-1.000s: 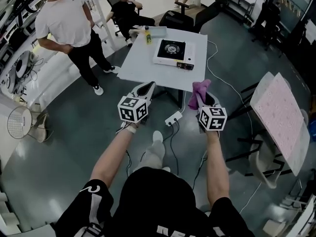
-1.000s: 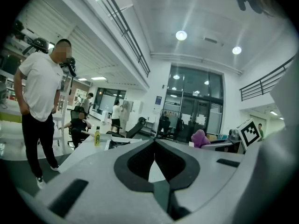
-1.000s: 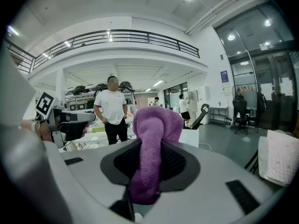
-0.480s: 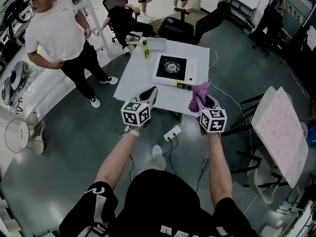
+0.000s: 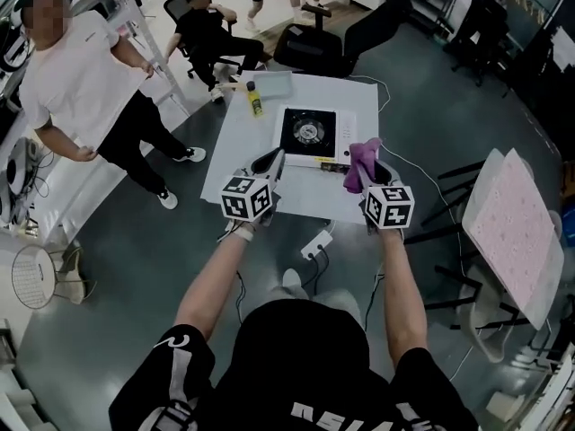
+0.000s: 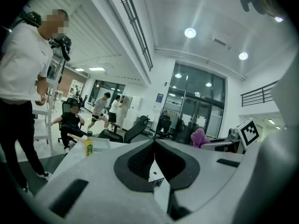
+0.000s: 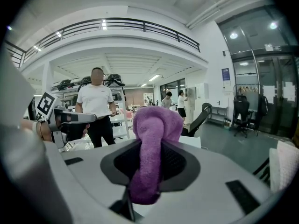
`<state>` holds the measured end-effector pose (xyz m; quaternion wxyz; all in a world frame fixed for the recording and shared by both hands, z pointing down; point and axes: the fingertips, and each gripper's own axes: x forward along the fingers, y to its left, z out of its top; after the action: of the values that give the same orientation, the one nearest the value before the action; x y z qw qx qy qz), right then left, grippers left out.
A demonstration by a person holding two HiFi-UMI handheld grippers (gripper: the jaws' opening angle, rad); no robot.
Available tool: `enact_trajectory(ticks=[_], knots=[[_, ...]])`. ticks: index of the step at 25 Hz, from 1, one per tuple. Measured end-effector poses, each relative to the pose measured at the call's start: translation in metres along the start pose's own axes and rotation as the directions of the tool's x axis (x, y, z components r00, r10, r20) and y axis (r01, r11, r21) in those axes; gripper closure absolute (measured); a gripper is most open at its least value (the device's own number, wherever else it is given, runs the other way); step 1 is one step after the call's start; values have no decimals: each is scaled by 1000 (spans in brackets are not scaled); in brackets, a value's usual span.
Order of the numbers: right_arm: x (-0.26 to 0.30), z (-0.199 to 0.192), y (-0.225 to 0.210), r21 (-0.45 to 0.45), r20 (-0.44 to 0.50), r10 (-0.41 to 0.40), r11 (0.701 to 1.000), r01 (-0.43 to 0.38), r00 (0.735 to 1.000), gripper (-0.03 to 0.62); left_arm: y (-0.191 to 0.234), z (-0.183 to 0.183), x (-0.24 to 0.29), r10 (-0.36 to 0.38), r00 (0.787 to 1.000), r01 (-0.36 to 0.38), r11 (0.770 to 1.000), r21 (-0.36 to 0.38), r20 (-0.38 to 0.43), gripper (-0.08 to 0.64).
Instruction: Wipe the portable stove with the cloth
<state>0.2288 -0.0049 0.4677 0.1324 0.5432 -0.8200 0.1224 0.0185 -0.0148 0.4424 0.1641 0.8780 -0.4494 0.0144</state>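
Observation:
The portable stove (image 5: 314, 136), white with a black burner top, sits on the white table (image 5: 269, 196) in the head view. My right gripper (image 5: 372, 162) is shut on a purple cloth (image 5: 362, 164), held over the table's near edge just in front of the stove's right corner. In the right gripper view the cloth (image 7: 154, 120) bulges up out of the pinched jaws of the right gripper (image 7: 156, 146). My left gripper (image 5: 273, 159) hovers over the near edge too, left of the stove. In its own view the left gripper (image 6: 154, 143) has its pads together with nothing between them.
A yellow bottle (image 5: 254, 101) and a flat tray stand at the table's far left. A person in a white shirt (image 5: 76, 79) stands to the left, another sits behind the table (image 5: 202, 34). A power strip (image 5: 316, 239) with cables lies on the floor; a pink board (image 5: 512, 232) leans at right.
Both grippers have travelled forward together from above the floor to the table's near edge. The cloth stays pinched in the right gripper. The standing person has shifted left.

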Motion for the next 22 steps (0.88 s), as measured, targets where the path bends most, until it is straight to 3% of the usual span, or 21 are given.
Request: enact_trajectory(ticks=[10,16,22], knots=[[37,2,-34,1,-18,1,1000,-1,1000,483,14,-6,39,9,999,-9,1000,1,-40,551],[76,7,-59,-13,-27,54,998,-54,998,483,27,-12,73,62,995,-62,998,7,-77,551],[123,31,-96,-28,-27,111,993,-112,993,483,33,5,117,107,991,-106,994,15,-75,551]])
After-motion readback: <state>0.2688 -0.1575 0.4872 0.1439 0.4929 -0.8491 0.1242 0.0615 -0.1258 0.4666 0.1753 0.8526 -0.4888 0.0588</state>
